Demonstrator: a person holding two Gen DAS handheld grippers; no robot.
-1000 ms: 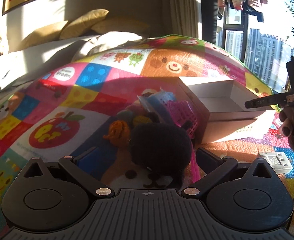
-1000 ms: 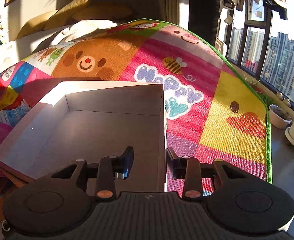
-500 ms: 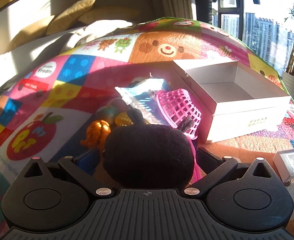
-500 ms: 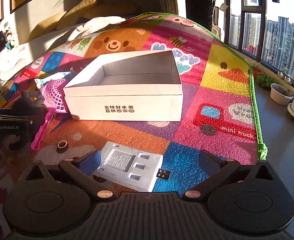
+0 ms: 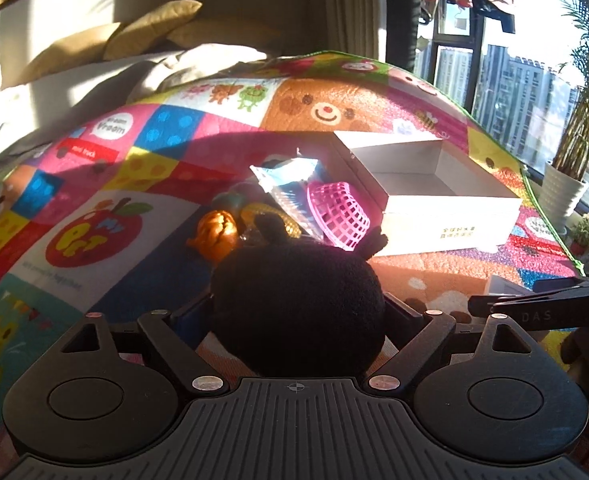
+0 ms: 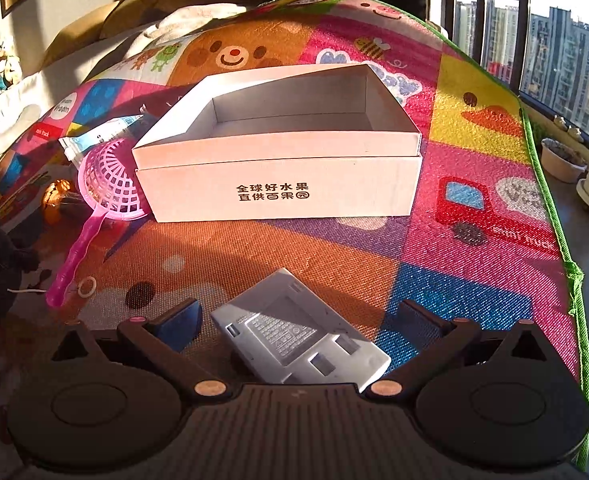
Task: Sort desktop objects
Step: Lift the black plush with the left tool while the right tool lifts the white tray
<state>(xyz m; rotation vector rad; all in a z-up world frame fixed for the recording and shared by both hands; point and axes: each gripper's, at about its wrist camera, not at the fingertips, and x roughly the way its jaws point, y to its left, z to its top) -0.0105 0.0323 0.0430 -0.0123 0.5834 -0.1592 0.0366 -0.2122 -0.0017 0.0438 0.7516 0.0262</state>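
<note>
Box: the white box [image 6: 278, 184] in front of you sits on the play mat [image 6: 474, 120] with nothing in it, so no item is sorted yet.
Left gripper [image 5: 296, 312]: you have it clamped on the black plush toy [image 5: 298, 304], short of the box.
Right gripper [image 6: 298, 316]: your jaws stand wide apart around the grey device [image 6: 298, 336], which lies flat on the mat, not gripped.
Left to do: pink strainer [image 6: 106, 184], orange toy [image 5: 214, 232] and blue-white packet [image 5: 290, 180] wait just left of the box.

Low warm window [image 5: 506, 76] sunlight, hard shadows, fisheye-bent edges.
</note>
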